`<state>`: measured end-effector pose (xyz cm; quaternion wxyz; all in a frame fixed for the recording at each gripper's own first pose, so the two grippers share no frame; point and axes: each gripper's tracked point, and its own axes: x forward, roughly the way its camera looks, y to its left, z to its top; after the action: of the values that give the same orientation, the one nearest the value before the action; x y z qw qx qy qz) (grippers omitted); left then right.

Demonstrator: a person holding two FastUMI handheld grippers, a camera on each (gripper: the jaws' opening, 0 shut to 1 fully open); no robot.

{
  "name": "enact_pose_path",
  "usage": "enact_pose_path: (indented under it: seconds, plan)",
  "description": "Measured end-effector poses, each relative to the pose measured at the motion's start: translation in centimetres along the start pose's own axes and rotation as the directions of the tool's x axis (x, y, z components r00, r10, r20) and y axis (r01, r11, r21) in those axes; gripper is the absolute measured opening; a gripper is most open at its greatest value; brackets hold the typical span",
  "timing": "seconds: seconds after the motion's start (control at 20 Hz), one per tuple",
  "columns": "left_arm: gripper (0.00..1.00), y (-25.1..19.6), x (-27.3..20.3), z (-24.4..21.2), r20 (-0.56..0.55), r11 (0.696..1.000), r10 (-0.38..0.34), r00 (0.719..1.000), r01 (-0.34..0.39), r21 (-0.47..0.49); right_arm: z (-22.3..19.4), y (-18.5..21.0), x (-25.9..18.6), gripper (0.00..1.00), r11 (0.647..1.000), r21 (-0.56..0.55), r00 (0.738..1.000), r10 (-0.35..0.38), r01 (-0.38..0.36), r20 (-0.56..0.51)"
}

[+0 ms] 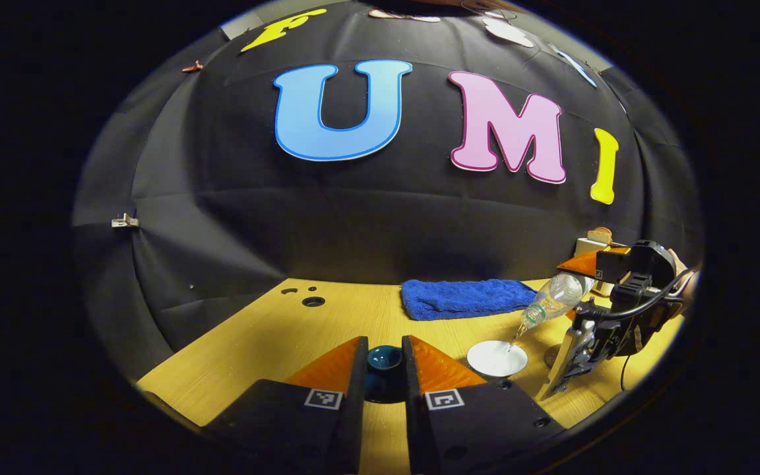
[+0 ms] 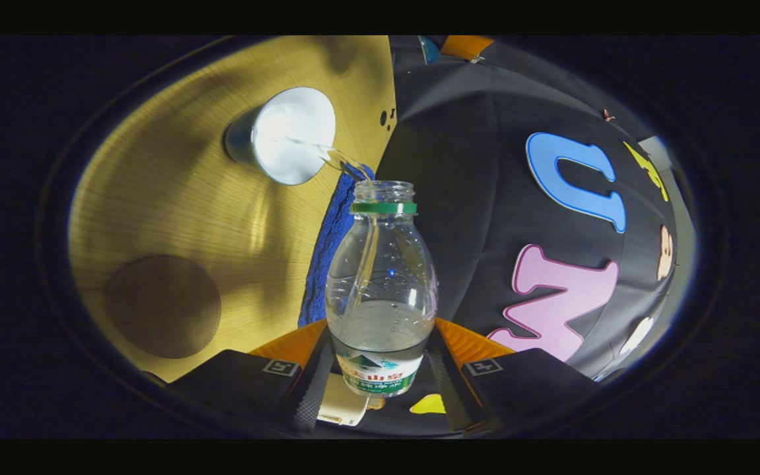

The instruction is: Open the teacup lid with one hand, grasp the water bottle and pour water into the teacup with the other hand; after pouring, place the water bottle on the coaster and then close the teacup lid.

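My left gripper point(image 1: 384, 353) is shut on the dark blue teacup lid point(image 1: 383, 363), holding it just above the wooden table point(image 1: 274, 343). To its right stands the white teacup point(image 1: 497, 358), uncovered. My right gripper point(image 1: 578, 291) holds the clear water bottle point(image 1: 551, 300) tipped neck-down over the cup. In the right gripper view the right gripper point(image 2: 380, 333) is shut on the bottle point(image 2: 380, 284), which is uncapped and has a green neck ring. A thin stream of water runs from its mouth into the teacup point(image 2: 291, 135). The round brown coaster point(image 2: 162, 307) lies bare beside the cup.
A folded blue towel point(image 1: 466, 298) lies at the back of the table, behind the cup. Small holes point(image 1: 313, 301) are cut in the tabletop at the back left. A beige object point(image 1: 599, 239) sits at the far right behind the right gripper. The black cloth wall closes the back.
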<state>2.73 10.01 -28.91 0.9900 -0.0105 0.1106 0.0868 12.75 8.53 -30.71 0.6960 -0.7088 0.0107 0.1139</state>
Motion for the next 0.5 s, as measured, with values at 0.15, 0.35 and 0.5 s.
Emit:
enact_pose_path:
  seconds: [0.15,0.35,0.5]
  plan:
    - [0.31,-0.05,0.08,0.17,0.005,1.000,0.001,1.000,-0.001,-0.003,-0.08,-0.21,0.15,0.75,1.000,-0.012,1.000,-0.014,0.014,0.010]
    - [0.31,-0.14,0.05,0.19,0.006,1.000,-0.002,1.000,0.002,-0.004,0.28,-0.40,0.13,0.75,0.999,-0.045,0.999,-0.023,0.024,0.029]
    - [0.31,-0.13,-0.13,0.25,0.009,1.000,-0.003,1.000,0.003,-0.010,0.48,-0.52,0.23,0.76,0.997,-0.063,0.998,-0.030,0.033,0.048]
